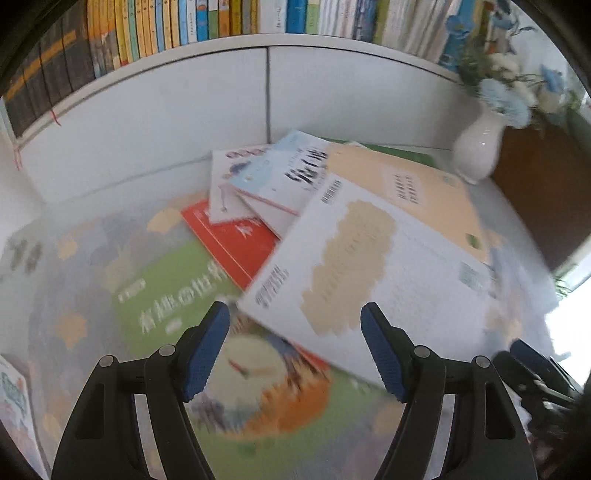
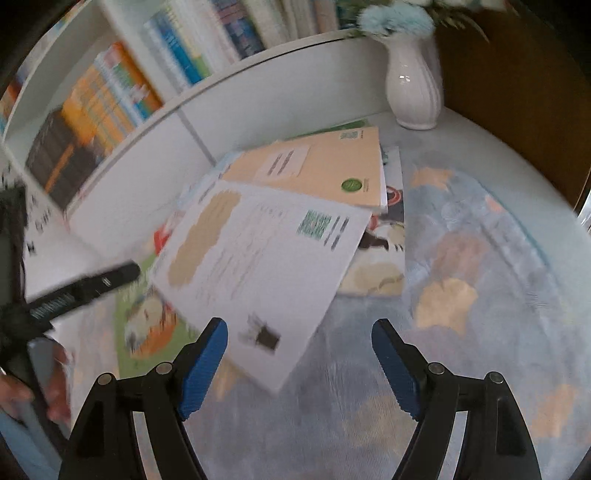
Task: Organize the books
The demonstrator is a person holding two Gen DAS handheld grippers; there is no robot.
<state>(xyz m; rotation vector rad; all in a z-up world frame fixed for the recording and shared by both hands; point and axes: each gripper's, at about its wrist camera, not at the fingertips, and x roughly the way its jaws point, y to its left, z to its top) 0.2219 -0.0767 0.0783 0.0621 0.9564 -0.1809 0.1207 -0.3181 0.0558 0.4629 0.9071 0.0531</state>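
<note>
A loose heap of books lies on a patterned cloth. On top is a white book with a tan patch, overlapping a peach book. A light blue book, a red book and a green picture book show beneath. My left gripper hovers open over the white book's near edge, holding nothing. My right gripper is open above that book's near corner, with nothing pressed between its pads. Both views are blurred.
A white vase of blue flowers stands at the back right beside a brown panel. A shelf of upright books runs above a white cabinet front. A hand and the left gripper's black finger are at the left.
</note>
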